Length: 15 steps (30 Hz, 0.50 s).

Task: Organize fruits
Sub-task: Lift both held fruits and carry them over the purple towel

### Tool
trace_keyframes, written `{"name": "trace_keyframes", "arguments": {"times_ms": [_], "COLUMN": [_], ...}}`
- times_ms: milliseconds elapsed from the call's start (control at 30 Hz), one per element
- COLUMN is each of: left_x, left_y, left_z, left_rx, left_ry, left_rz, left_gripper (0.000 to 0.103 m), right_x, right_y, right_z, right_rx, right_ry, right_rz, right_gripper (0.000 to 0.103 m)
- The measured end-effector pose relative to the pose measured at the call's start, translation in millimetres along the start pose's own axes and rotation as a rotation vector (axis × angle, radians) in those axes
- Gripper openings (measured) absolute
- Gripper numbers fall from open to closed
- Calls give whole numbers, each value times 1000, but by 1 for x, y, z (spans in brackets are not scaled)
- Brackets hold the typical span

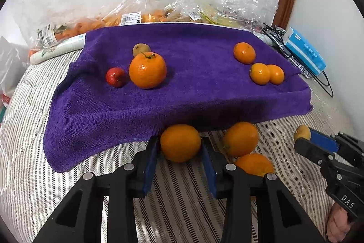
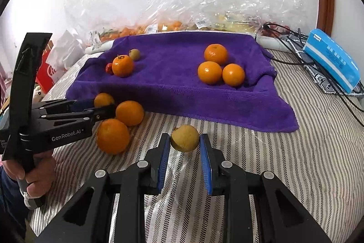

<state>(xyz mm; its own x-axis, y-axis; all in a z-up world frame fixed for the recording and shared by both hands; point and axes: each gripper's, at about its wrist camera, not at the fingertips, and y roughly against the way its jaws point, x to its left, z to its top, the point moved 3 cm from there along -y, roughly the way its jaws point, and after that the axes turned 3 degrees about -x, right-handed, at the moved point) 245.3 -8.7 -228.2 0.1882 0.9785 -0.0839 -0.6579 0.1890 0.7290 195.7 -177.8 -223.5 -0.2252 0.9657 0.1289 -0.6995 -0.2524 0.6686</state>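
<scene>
The left tongs (image 1: 179,149) clamp a round orange (image 1: 180,142) and the right tongs (image 2: 184,147) a yellowish-brown fruit (image 2: 184,138), both just before the purple towel's (image 1: 182,88) near edge. Lift each clear of the striped bed cover (image 2: 295,163), then set it beside its like.

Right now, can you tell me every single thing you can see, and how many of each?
Oranges on towel: four, orange; one on the left, three clustered on the right.
Oranges off towel: three, orange; on the striped cover by the towel's front edge, one of them gripped.
Brownish-yellow fruit: two; one gripped, one on the towel behind the left orange.
Small red fruit: one; on the towel, left of that orange.
Towel: one, purple; spread on the cover.
Striped cover: one, white and dark.
Plastic bags: clear, count unclear; behind the towel, fruit inside.
Blue box: one; far right.
Black cables: beside the box.
Left gripper: black, blue pads; shut on an orange.
Right gripper: shut on the brownish-yellow fruit.
Hand: holding the left gripper.
</scene>
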Motion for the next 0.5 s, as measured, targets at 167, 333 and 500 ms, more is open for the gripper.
{"name": "trace_keyframes", "arguments": {"times_ms": [167,333,500], "left_x": [6,8,5], "left_y": [2,9,24], "left_z": [0,-1,1], "left_rx": [-11,-41,-121], "left_ry": [44,100,93], "left_rz": [-32,-104,-121], "left_gripper": [32,32,32], "right_x": [-1,-3,-3], "right_y": [0,1,8], "right_z": [0,1,2], "right_rx": [2,-7,-48], "right_ry": [-8,-16,-28], "right_rz": [1,13,34], "right_gripper": [27,27,27]}}
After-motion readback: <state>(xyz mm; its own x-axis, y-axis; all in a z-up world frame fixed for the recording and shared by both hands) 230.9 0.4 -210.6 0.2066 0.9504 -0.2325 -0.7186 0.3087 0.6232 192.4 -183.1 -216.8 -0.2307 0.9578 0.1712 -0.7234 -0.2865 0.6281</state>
